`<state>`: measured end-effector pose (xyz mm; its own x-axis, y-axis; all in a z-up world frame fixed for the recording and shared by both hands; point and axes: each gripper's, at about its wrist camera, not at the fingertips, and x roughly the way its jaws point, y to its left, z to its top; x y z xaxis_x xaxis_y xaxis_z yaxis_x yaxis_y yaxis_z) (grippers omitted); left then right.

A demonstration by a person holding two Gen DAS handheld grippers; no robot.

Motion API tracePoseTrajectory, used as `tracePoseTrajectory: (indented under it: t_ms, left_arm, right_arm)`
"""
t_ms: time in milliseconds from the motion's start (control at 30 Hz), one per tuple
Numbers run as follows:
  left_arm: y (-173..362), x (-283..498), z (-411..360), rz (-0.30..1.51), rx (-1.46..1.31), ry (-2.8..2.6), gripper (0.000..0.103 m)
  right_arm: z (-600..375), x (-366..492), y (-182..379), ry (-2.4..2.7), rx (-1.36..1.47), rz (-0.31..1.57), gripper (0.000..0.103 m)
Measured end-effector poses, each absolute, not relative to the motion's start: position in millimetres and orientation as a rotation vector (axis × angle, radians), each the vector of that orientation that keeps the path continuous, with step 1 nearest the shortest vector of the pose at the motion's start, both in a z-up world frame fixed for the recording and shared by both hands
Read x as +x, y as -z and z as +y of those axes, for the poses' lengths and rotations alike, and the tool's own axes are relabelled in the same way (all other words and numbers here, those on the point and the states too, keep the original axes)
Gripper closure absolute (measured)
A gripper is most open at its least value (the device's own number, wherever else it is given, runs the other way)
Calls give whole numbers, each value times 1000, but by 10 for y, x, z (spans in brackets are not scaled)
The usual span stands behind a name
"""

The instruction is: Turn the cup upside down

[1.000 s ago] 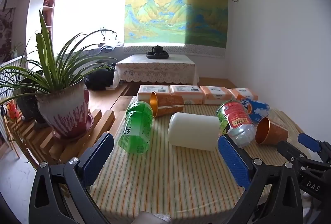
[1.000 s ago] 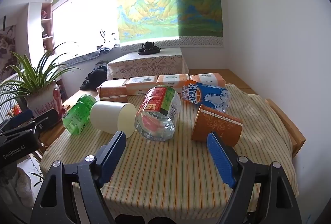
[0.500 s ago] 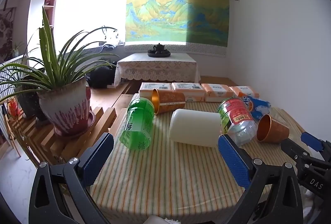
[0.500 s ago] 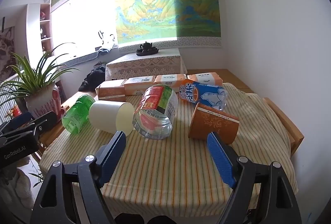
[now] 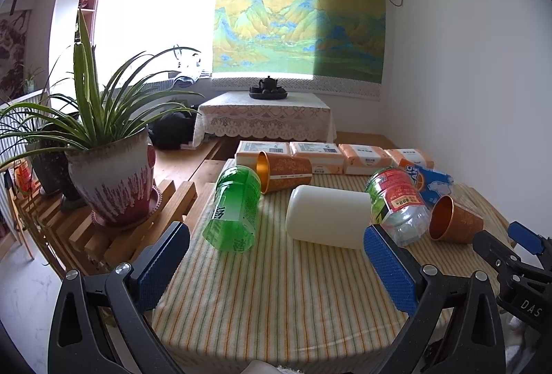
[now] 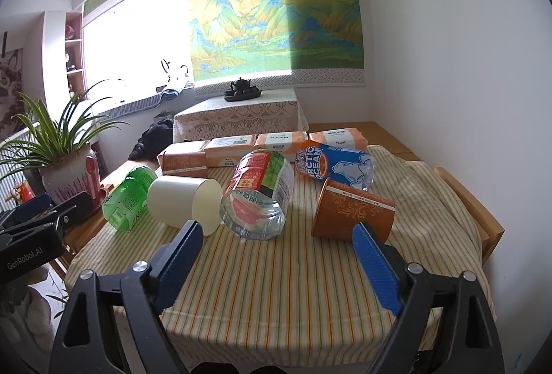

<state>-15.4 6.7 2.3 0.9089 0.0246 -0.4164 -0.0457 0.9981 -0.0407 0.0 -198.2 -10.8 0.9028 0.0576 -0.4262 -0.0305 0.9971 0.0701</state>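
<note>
Cup (image 6: pixel 352 213) on side on bench (image 6: pixel 276 284), base behind my right tongs (image 6: pixel 277 251); both tongs (image 5: pixel 276 256) apart, empty.

My left wrist camera looks from the table's (image 5: pixel 276 298) near-left edge toward the far wall; my right one sits rightward, facing likewise. Both share the white cup (image 5: pixel 327 217) (image 6: pixel 184 201).

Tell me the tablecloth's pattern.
The tablecloth has thin orange and green stripes on cream, clearest in the right wrist view.
</note>
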Motion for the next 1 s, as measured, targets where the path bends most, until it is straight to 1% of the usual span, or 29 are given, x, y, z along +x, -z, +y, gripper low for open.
tracePoseTrajectory:
  t_ms: [1000]
  left_arm:
    - [9,-123,38,443,-50,-22,1]
  right_arm:
    - [-1966,26,136,-50,50,447,13]
